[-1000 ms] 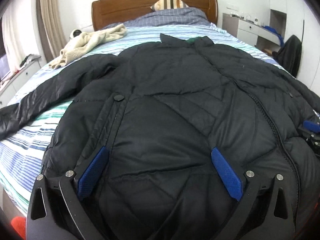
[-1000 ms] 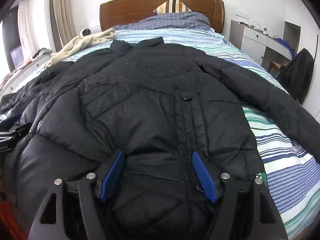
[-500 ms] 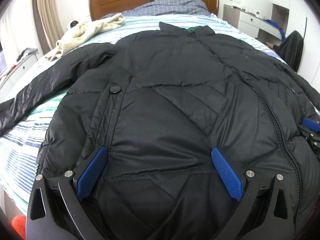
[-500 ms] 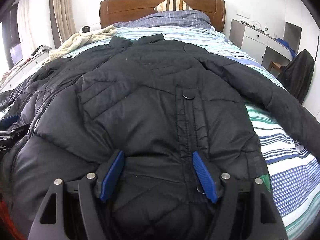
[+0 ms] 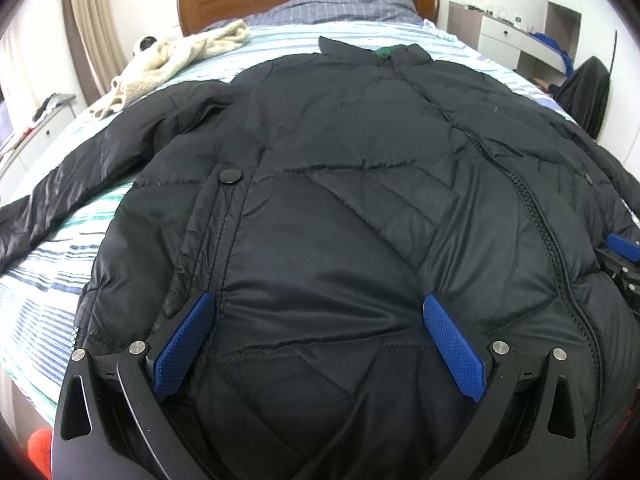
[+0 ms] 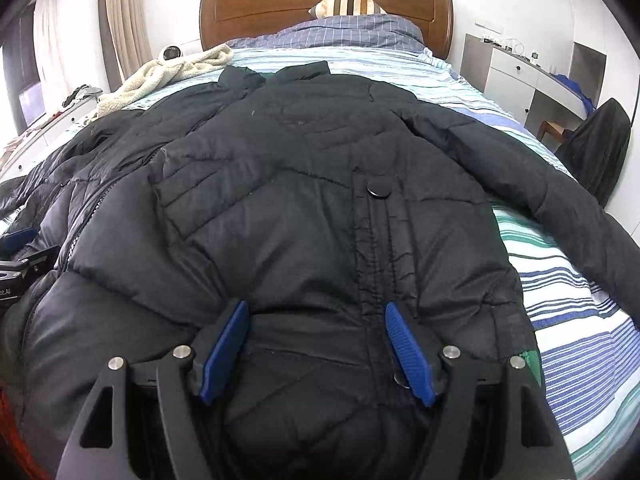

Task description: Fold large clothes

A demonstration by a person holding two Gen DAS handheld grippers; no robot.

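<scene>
Where tongs (image 6: 316, 354) cover it, jacket (image 6: 304, 220) hem hidden

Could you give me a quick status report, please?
Left gripper and right gripper open over hem. Black quilted puffer jacket flat, unfolded, sleeves out. Cream fleece garment clear.

The jacket (image 5: 340, 184) lies spread on the bed (image 5: 48, 264), its collar toward the headboard (image 6: 320, 8). A fleece garment (image 6: 160, 76) lies left of the collar. Pillows (image 6: 344, 28) lie before the headboard. A desk (image 6: 520, 76) stands right of the bed.
</scene>
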